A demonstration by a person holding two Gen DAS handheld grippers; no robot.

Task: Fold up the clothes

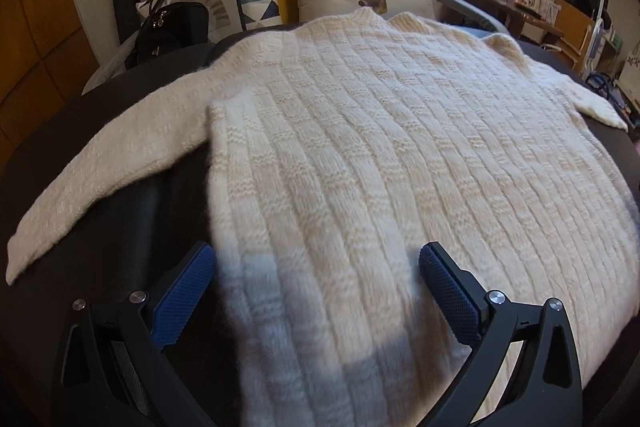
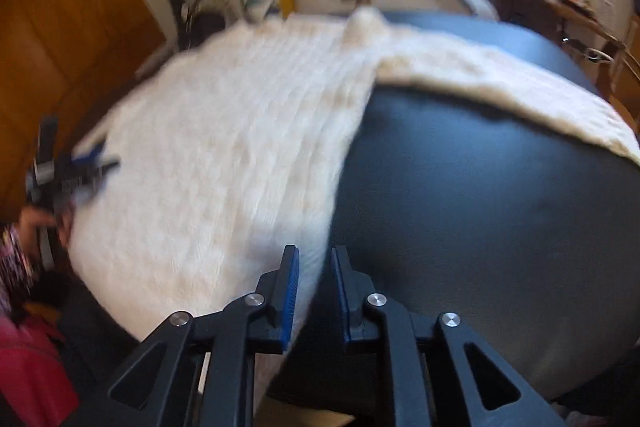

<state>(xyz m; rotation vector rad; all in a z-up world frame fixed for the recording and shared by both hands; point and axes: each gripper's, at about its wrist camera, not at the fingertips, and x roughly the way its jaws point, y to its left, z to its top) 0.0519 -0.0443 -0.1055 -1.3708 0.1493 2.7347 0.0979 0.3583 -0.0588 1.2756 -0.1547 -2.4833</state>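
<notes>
Lying flat on the dark round surface (image 2: 480,187), collar toward its far edge, the cream ribbed-knit sweater (image 1: 360,147) has its near hem beneath the left gripper (image 1: 316,291)'s wide-open jaws, its side edge between the right gripper (image 2: 314,291)'s slightly parted, unclamped jaws.

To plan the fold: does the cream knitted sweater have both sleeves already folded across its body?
No, the cream knitted sweater lies flat with both sleeves spread outward.

Open left claw (image 1: 318,269) above cream sweater (image 1: 380,147).
</notes>
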